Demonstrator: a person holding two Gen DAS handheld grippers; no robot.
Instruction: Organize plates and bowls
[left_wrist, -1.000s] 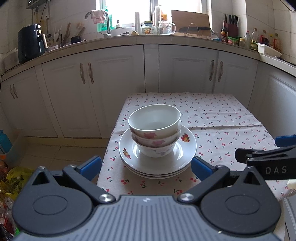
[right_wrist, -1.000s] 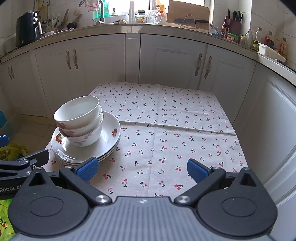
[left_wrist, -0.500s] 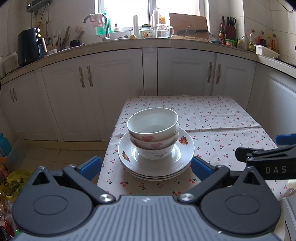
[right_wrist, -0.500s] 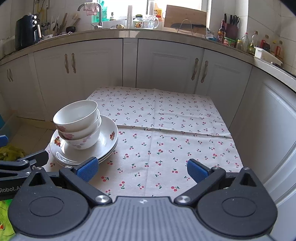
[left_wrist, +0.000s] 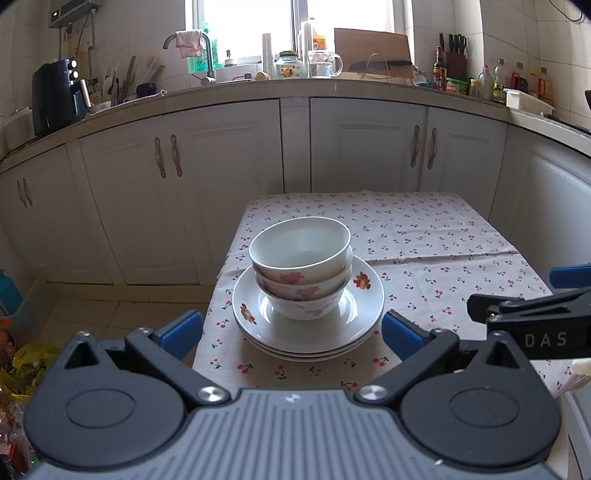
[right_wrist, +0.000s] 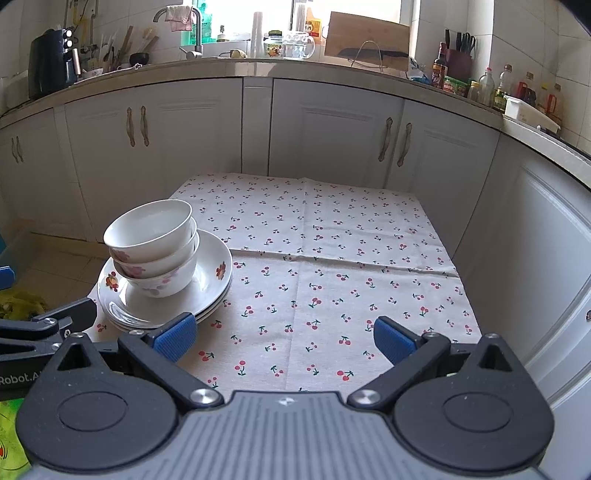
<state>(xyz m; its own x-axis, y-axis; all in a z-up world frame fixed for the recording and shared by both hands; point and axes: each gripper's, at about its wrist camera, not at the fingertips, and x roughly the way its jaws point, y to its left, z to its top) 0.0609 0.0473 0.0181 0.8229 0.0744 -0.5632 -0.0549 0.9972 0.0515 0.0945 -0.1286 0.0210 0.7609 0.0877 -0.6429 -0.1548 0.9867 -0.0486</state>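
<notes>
"DAS" in white on right gripper (left_wrist: 546, 325) side, seen at right of left wrist view. "Robot.A", cut off, on left gripper (right_wrist: 22, 354) side, near left of right wrist view.

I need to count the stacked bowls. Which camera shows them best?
The left wrist view: the bowls sit centred and straight ahead, three nested rims showing above the plates. The right wrist view shows the same stack off to the left edge, at an angle.
</notes>
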